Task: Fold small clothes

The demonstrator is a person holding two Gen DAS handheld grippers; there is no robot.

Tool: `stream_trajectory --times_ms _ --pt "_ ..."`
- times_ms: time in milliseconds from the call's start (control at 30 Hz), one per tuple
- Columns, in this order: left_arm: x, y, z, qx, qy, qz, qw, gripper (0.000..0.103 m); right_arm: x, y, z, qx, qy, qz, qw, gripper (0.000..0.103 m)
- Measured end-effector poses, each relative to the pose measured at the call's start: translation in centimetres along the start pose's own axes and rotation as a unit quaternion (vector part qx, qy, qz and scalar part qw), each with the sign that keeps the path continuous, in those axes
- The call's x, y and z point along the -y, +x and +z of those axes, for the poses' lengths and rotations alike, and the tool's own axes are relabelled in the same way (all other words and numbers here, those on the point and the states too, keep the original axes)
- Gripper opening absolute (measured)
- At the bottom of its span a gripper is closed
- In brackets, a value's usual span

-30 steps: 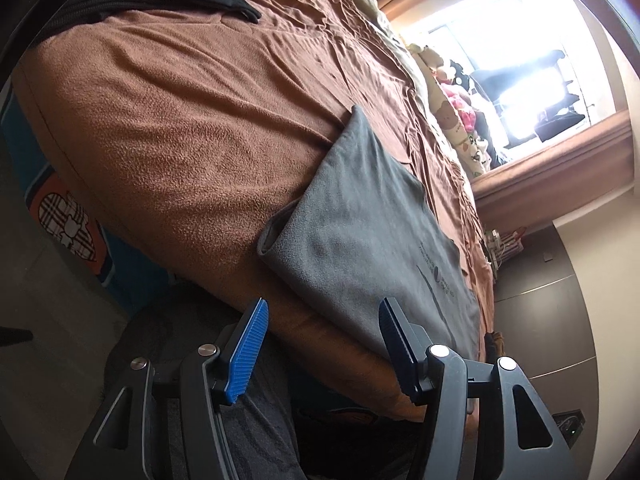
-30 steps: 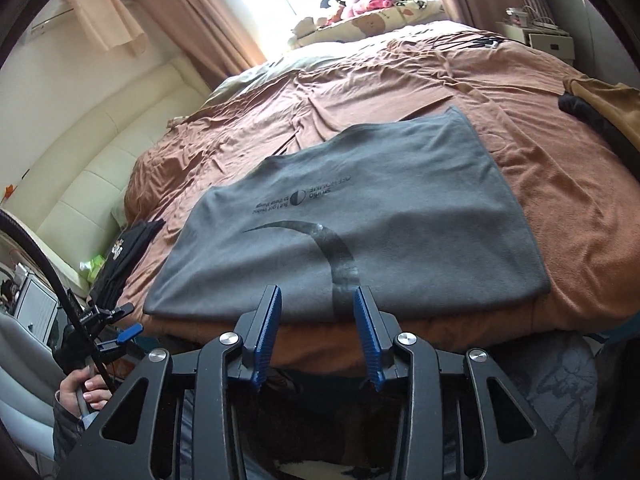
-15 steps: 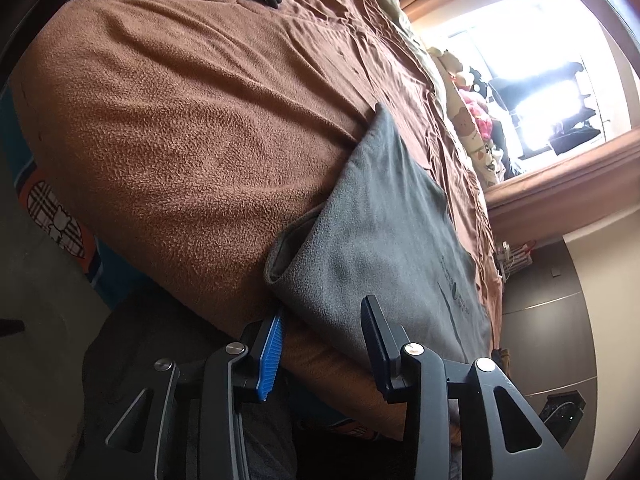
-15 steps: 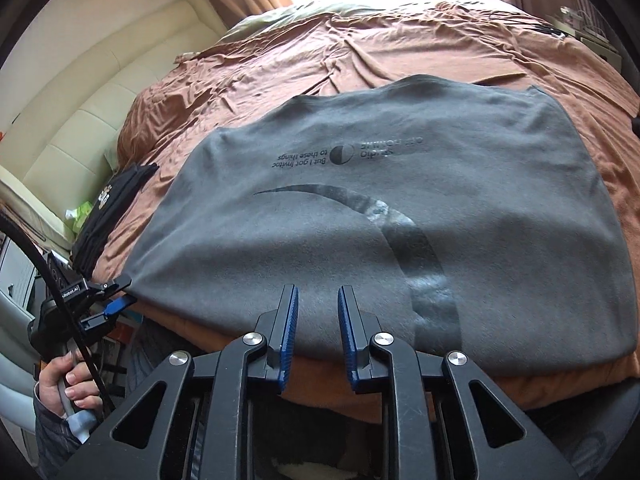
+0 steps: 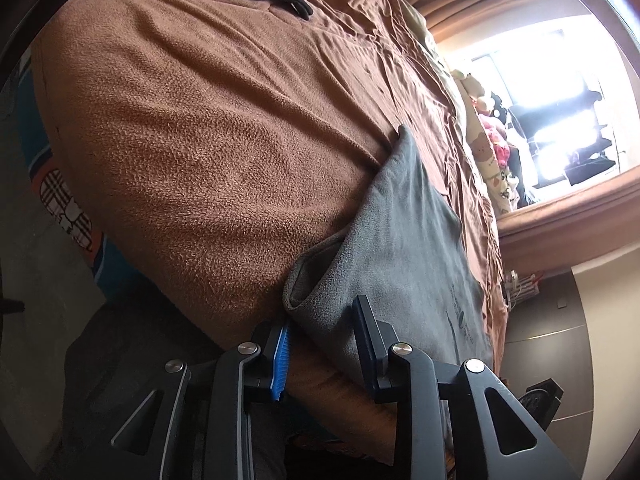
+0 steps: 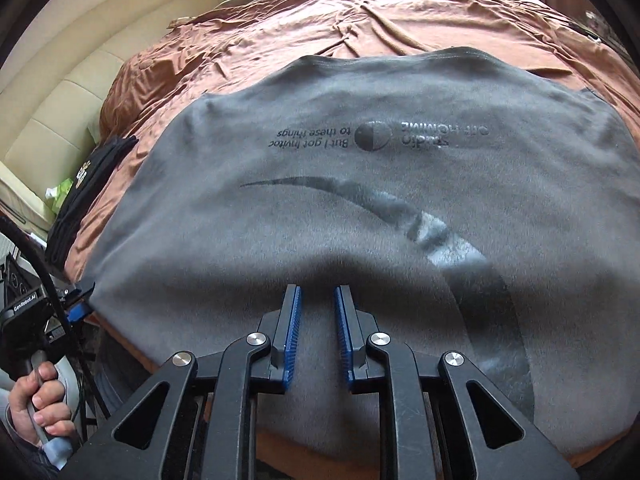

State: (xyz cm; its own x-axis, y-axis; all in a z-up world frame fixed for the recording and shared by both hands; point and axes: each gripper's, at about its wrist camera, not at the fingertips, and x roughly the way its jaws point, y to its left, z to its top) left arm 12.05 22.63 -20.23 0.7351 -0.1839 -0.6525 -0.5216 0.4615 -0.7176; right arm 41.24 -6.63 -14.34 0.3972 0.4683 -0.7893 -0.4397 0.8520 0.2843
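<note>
Brown bedspread (image 5: 208,128): grey shirt (image 6: 360,200) flat. Left gripper (image 5: 320,344) closing around shirt's corner, right gripper (image 6: 316,320) closing over hem; risk: pinching bedspread too.

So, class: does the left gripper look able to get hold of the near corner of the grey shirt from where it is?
Probably yes. The left gripper has its closing jaws around the grey shirt corner at the bed edge, with nothing blocking it.

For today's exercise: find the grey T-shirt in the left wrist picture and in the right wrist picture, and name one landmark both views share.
Left wrist: the grey T-shirt runs from the centre to the lower right, its near corner between the gripper's fingers.
Right wrist: it fills the middle, print facing up.
Shared landmark: the brown blanket under the shirt.
</note>
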Motion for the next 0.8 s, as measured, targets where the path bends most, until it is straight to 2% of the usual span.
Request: stream_trajectory --times_ms 333,800 --pt "-0.2 0.2 0.2 0.02 -0.047 0.013 0.9986 0.031 -0.1 3.0 4.4 -0.016 0.005 -0.014 1.0 0.015" --pt "0.5 0.2 0.0 0.032 -0.067 0.025 0.9969 0.031 1.3 7.4 11.6 -0.035 0.021 -0.053 0.998 0.012"
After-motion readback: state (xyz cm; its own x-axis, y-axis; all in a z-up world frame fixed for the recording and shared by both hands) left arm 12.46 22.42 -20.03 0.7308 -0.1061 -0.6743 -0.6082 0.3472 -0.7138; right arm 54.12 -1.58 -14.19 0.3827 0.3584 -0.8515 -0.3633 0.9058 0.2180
